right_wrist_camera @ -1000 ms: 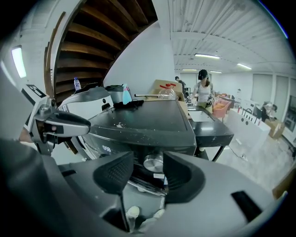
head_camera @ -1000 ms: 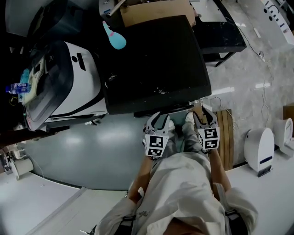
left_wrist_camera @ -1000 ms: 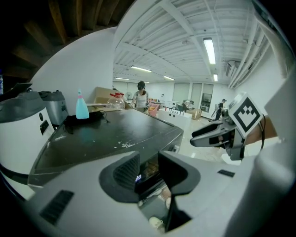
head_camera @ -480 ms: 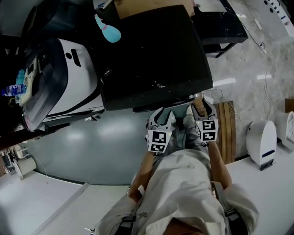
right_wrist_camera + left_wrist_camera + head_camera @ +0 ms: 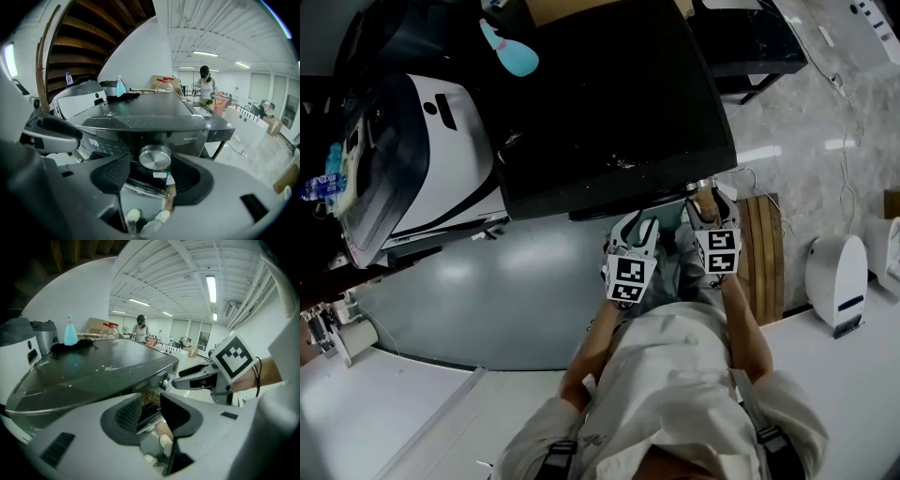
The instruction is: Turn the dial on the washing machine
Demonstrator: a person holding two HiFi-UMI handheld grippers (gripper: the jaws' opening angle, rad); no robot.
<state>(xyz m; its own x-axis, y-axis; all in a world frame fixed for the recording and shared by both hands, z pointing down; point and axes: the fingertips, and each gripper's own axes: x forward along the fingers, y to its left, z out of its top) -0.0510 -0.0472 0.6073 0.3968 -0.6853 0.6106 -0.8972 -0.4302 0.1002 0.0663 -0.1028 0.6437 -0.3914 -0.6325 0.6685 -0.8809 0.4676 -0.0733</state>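
Since a second ago my left gripper (image 5: 636, 234) has shifted slightly right and up toward the machine's front, and the right gripper (image 5: 705, 208) has edged closer to the panel.

The dial (image 5: 155, 156) – a round, brushed-metal knob – sits on the front control panel of the dark washing machine (image 5: 609, 103), to the right of a lit display and just under the lid's front edge. In the right gripper view it stands between the two jaws of the right gripper (image 5: 150, 176). Those jaws are opening, and a gap shows on each side of the knob, so the pads are not pressing on it.

From the left gripper view the same dial (image 5: 165, 380) shows at the machine's front corner, with the right gripper (image 5: 180, 379) reaching in beside it. The left gripper (image 5: 151, 411) hangs just beside the right one, below the panel – jaws apart, nothing between them.

A teal spray bottle (image 5: 508, 52) and a cardboard box (image 5: 581, 7) stand at the back of the lid. A white appliance (image 5: 441, 150) with a glass lid sits to the left of the washing machine. A wooden slatted stand (image 5: 764, 253) lies on the floor at the right. A person (image 5: 205, 84) stands well behind the machine.
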